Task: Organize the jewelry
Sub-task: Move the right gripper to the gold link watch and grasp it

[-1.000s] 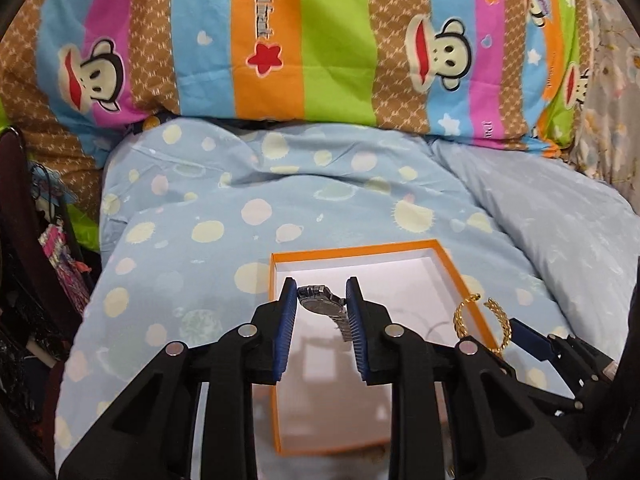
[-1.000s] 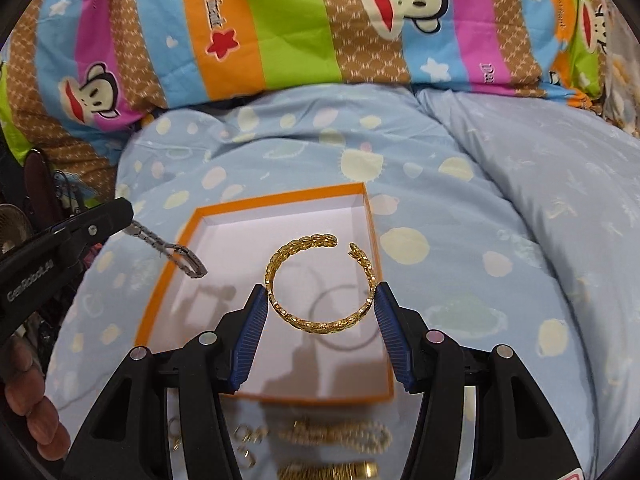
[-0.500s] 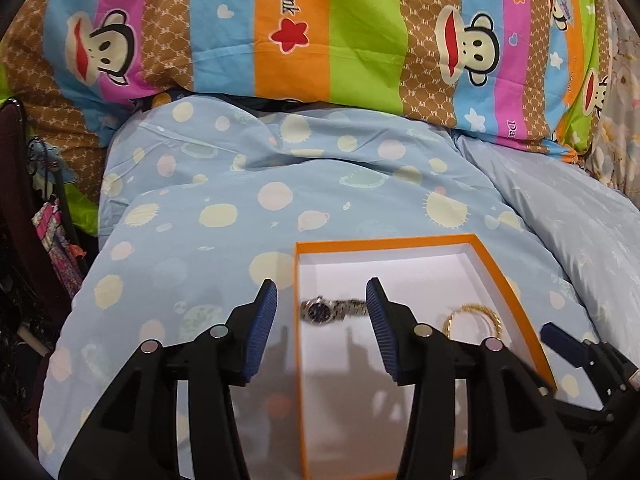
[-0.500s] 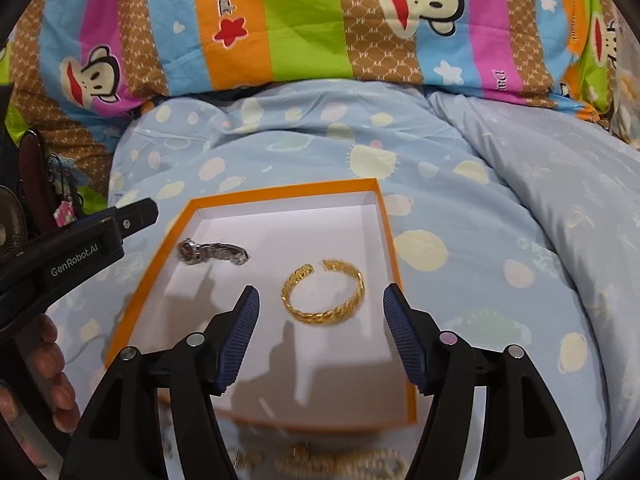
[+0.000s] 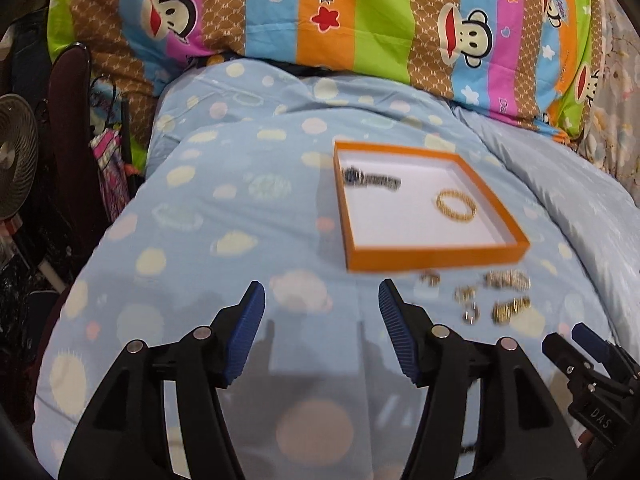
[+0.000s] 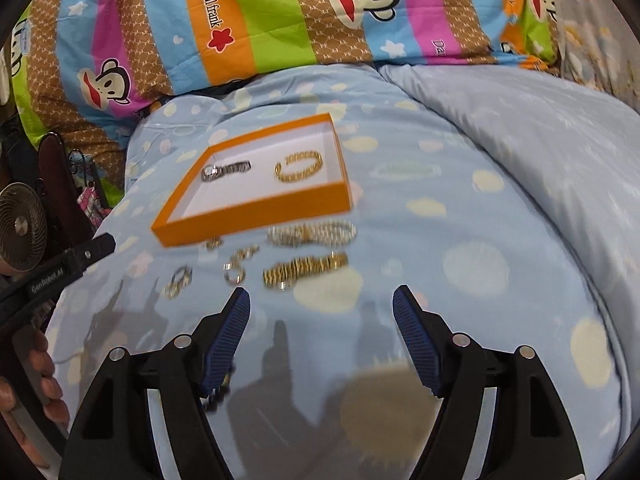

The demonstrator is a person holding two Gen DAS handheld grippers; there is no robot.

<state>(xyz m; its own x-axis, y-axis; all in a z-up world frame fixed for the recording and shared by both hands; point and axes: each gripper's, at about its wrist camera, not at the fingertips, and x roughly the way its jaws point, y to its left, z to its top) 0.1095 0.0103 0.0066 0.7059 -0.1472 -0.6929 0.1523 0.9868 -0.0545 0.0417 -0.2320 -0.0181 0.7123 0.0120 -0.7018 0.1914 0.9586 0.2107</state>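
An orange-rimmed tray (image 6: 256,204) with a white floor lies on the pale blue spotted bedspread (image 6: 460,208), and two pieces rest inside it: a silver watch (image 6: 225,169) toward the far left and a gold bangle (image 6: 299,166) to its right, apart from each other. Just near of the tray's front wall, loose gold jewelry sits on the cloth — a pale gold chain bracelet (image 6: 312,234), a darker gold link bracelet (image 6: 304,270) nearer still, and several small rings (image 6: 236,270) to their left.

The right gripper (image 6: 321,338) hangs over bare bedspread near of those pieces, its blue-padded fingers (image 6: 226,330) spread wide, holding and touching nothing. The left gripper (image 5: 321,330) is likewise wide apart and empty, low over the cloth to the near left of the tray.

The left wrist view shows the tray (image 5: 434,258) from its left side, with the watch (image 5: 370,179) and bangle (image 5: 456,205) inside, the loose pieces blurred, and the right gripper's tip at the near right edge. Only the right wrist view shows the person's fingers on the left gripper's handle at the left edge.

A striped monkey-print pillow (image 6: 280,20) lies along the far side — a fan (image 6: 22,226) stands at the left.
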